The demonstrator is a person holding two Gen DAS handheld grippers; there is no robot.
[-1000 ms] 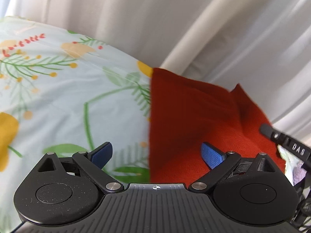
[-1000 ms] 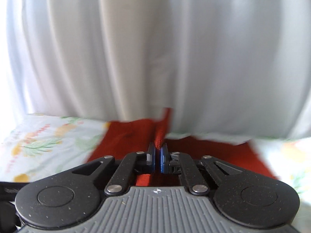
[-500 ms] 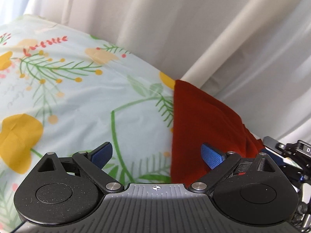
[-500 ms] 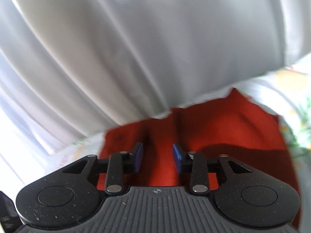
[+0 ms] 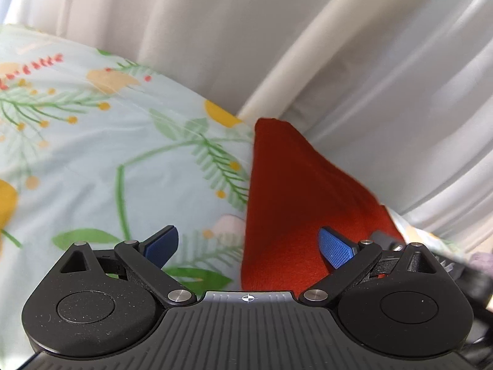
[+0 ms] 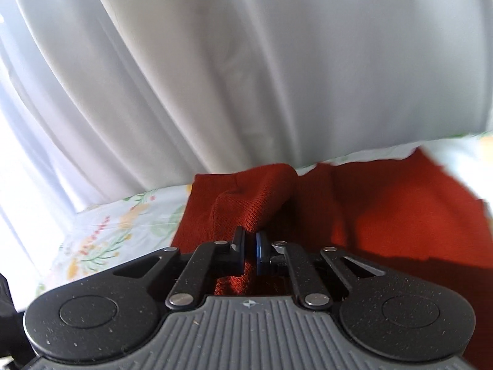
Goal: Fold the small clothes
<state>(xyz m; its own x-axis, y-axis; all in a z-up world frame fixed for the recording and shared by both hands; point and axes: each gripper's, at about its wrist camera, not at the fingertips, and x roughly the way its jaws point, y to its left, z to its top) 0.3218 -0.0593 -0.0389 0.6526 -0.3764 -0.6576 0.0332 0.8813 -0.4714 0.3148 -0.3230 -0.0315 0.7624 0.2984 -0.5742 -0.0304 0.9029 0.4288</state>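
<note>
A rust-red knit garment (image 6: 385,212) lies on a pale floral sheet (image 6: 123,222). My right gripper (image 6: 250,240) is shut on a raised fold of the red garment, and the cloth bunches up just beyond its blue pads. In the left wrist view the same red garment (image 5: 295,203) lies to the right on the floral sheet (image 5: 107,154). My left gripper (image 5: 249,243) hovers open over the garment's left edge, one blue pad above the sheet and the other above the red cloth, with nothing pinched.
White curtains (image 5: 308,46) hang right behind the surface and fill the upper half of both views, curtains (image 6: 246,61) close to the garment's far edge. Part of the other black tool (image 5: 456,262) shows at the right edge of the left wrist view.
My right gripper let go of the red cloth, opened, then shut again on a new fold lower on the garment, rolling as it went. The left gripper stayed open and drifted slightly sideways.
</note>
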